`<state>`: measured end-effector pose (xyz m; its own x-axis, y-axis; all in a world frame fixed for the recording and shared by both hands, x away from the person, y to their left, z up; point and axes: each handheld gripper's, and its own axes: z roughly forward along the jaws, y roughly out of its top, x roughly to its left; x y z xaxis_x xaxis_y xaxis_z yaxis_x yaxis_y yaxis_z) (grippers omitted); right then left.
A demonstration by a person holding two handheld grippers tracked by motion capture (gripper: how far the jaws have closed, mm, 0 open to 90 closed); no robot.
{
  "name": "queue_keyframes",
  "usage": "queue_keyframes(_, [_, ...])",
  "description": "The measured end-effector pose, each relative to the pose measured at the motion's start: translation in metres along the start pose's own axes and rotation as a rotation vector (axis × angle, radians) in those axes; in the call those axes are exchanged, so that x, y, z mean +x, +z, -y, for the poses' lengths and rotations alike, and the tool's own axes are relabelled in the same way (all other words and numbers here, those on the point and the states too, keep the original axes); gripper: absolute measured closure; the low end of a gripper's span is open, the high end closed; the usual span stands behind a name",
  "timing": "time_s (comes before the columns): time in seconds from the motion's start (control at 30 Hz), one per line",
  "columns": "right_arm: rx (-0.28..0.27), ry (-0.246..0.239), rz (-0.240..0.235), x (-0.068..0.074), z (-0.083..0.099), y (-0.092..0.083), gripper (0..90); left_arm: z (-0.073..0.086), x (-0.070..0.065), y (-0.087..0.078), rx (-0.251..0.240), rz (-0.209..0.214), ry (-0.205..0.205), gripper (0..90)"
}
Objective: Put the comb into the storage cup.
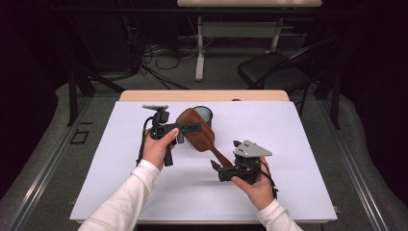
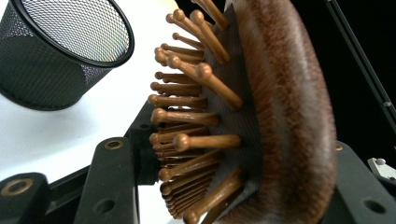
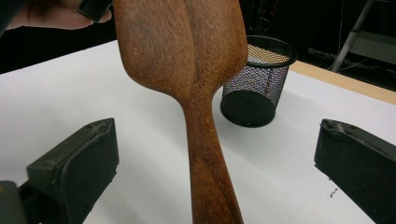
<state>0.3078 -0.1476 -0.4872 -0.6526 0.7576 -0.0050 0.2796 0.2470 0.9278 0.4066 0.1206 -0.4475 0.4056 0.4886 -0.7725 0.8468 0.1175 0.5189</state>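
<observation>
1. A wooden hairbrush (image 1: 196, 130) is held above the middle of the white surface (image 1: 298, 159), its paddle head toward the far edge and its handle slanting down toward the near right corner.
2. The left gripper (image 1: 185, 128) has its fingers (image 2: 112, 186) closed on the brush head, one against the bristle side and one against the smooth back; in the left gripper view the wooden pins (image 2: 187, 112) crowd the frame and the top and bottom of the head are cut off.
3. The right gripper (image 1: 219, 169), held in the person's right hand (image 1: 257, 185), sits at the handle's lower end. In the right gripper view its fingers (image 3: 74, 168) stand wide apart on either side of the handle (image 3: 208, 163) without touching it; the handle's tip runs off the bottom edge.
4. A black mesh cup (image 1: 204, 113) stands upright near the far edge of the surface, partly hidden behind the brush head in the high view.
5. The left hand (image 1: 158, 147) covers much of the left gripper's body, and a grey plate (image 1: 252, 148) hides the top of the right one.
</observation>
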Motion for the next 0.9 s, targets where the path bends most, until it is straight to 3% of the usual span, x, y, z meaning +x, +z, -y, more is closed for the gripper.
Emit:
queue_keyframes(0.17, [-0.002, -0.004, -0.011, 0.0010, -0.0009, -0.0017, 0.0, -0.0011, 0.0017, 0.0013, 0.004, 0.002, 0.002, 47.7])
queue_keyframes(0.5, [0.015, 0.001, 0.017, 0.0001, -0.0025, -0.0005, 0.0, -0.0019, 0.0031, 0.0019, -0.002, 0.009, 0.016, 47.7])
queue_keyframes(0.67, [0.020, 0.003, 0.029, -0.0006, -0.0020, -0.0014, 0.0, -0.0026, 0.0046, 0.0032, 0.001, 0.032, 0.018, 47.6])
queue_keyframes(0.9, [0.010, 0.015, 0.032, -0.0028, -0.0024, -0.0025, 0.0, -0.0032, 0.0049, 0.0032, -0.014, 0.005, 0.036, 47.6])
